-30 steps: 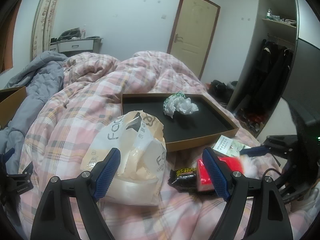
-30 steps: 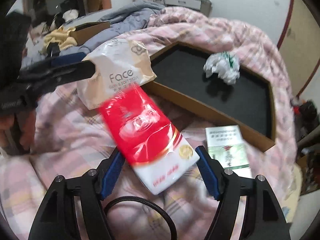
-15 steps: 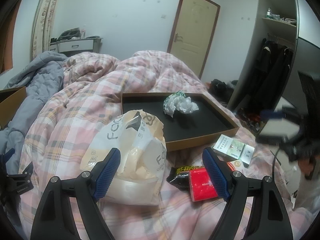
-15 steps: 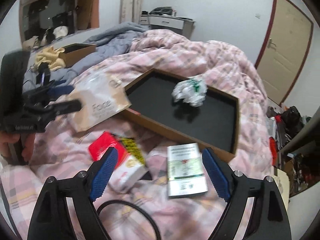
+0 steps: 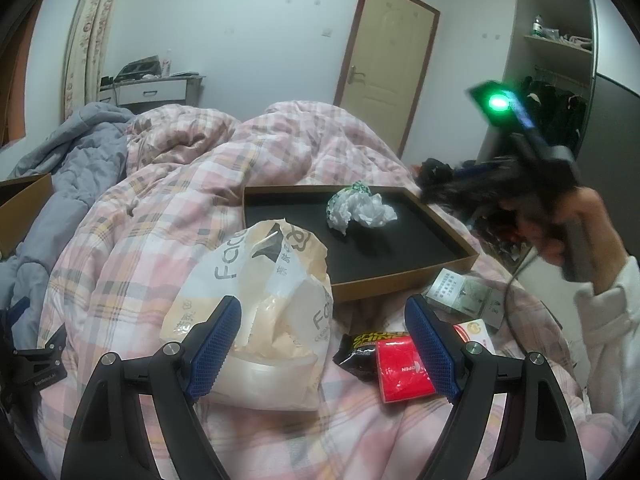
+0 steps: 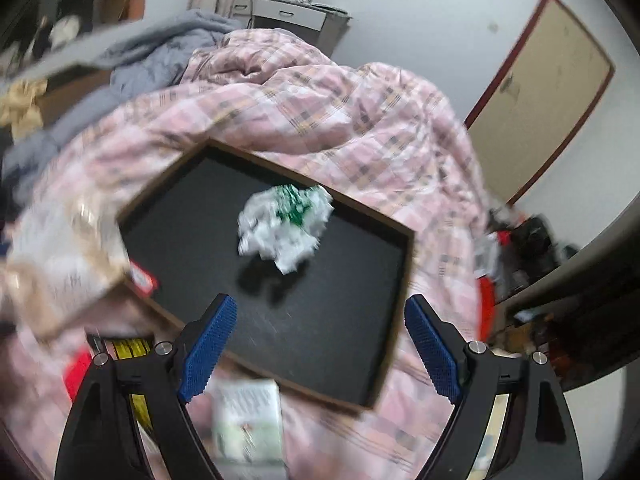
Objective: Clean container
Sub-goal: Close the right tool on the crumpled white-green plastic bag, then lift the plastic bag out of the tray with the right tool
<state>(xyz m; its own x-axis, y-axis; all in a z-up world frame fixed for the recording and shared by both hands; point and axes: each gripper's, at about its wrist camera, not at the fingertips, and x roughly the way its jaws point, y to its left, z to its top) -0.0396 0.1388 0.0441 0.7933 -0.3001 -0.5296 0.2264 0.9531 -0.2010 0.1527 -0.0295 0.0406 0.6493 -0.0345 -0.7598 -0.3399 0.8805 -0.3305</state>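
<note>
Now both tools gape wide and carry nothing. A shallow brown cardboard tray with a black lining (image 5: 404, 276) (image 6: 404, 276) lies on the pink plaid quilt (image 5: 168, 184) (image 6: 320, 104) of the bed, a crumpled white-and-green paper wad (image 5: 360, 210) (image 6: 286, 226) inside it. The left tool (image 5: 320, 344) hovers low over a beige plastic tissue pack (image 5: 260, 300) and a red packet (image 5: 402, 370) lying just before the tray. The right tool (image 6: 320, 344) hangs above the tray's near edge, its view blurred
</note>
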